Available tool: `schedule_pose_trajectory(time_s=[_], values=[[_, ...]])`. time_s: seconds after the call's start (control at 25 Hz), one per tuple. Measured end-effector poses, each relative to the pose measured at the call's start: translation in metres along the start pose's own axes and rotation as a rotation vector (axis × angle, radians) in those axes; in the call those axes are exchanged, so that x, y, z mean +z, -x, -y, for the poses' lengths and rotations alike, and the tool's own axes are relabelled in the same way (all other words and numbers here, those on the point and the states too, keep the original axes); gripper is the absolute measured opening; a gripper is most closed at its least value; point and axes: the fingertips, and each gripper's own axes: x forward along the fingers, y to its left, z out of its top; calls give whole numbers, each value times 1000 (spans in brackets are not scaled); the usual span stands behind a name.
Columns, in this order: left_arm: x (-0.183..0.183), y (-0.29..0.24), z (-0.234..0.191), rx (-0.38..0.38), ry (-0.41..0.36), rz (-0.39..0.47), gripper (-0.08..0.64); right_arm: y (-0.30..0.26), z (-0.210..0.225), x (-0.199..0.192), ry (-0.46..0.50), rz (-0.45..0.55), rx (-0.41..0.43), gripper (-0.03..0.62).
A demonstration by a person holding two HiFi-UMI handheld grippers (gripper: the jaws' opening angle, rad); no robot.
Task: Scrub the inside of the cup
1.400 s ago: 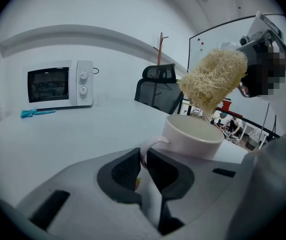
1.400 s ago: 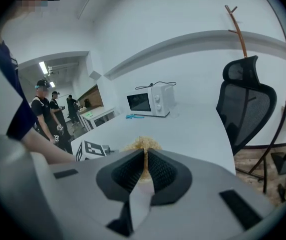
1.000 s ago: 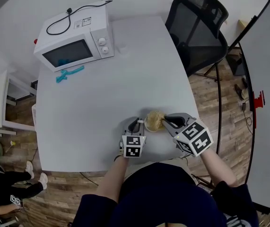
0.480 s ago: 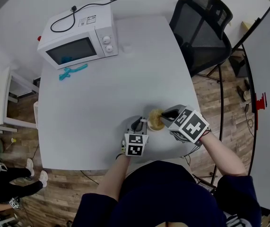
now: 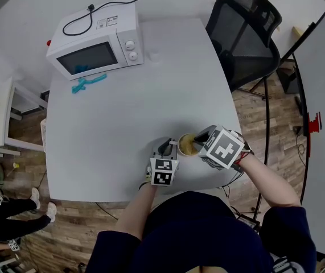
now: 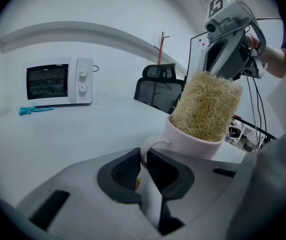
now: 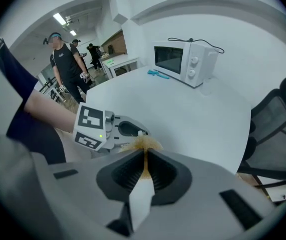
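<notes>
Scrub looks mid-way, not done: left gripper (image 6: 144, 164) clamped on the handle (image 6: 153, 145) of the cup (image 6: 198, 140), on the desk (image 5: 122, 112) well apart from the microwave (image 5: 94, 38), w/ right gripper (image 7: 146, 166) pinching the loofah scrubber (image 6: 208, 106) set inside.

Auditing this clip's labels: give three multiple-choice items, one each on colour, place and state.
1. Colour of the small tool in front of the microwave? A red; B teal; C yellow.
2. Where is the loofah scrubber? A on the microwave; B in the cup; C beside the small tool.
3. The left gripper is: A open, empty; B shut on the loofah scrubber; C shut on the cup's handle.
Key: 1 B, it shows teal in the head view; 2 B, it stands out of the cup's mouth; 3 C, its jaws pinch the handle.
</notes>
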Motion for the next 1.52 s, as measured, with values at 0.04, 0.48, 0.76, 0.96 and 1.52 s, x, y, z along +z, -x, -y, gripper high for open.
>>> schedule_pose_trajectory(time_s=[0.04, 0.48, 0.76, 0.96, 1.52], values=[[-1, -1, 0, 2, 5, 0, 48, -5, 0, -2, 7, -11, -2, 35], [-5, -2, 0, 9, 20, -2, 49, -45, 11, -13, -5, -105, 28, 35], [-4, -1, 0, 13, 21, -3, 49, -62, 15, -21, -8, -151, 19, 36], [0, 1, -1, 15, 13, 1, 49, -66, 15, -23, -24, -154, 31, 36], [-5, 2, 2, 16, 9, -7, 48, -66, 17, -25, -62, -120, 26, 35]])
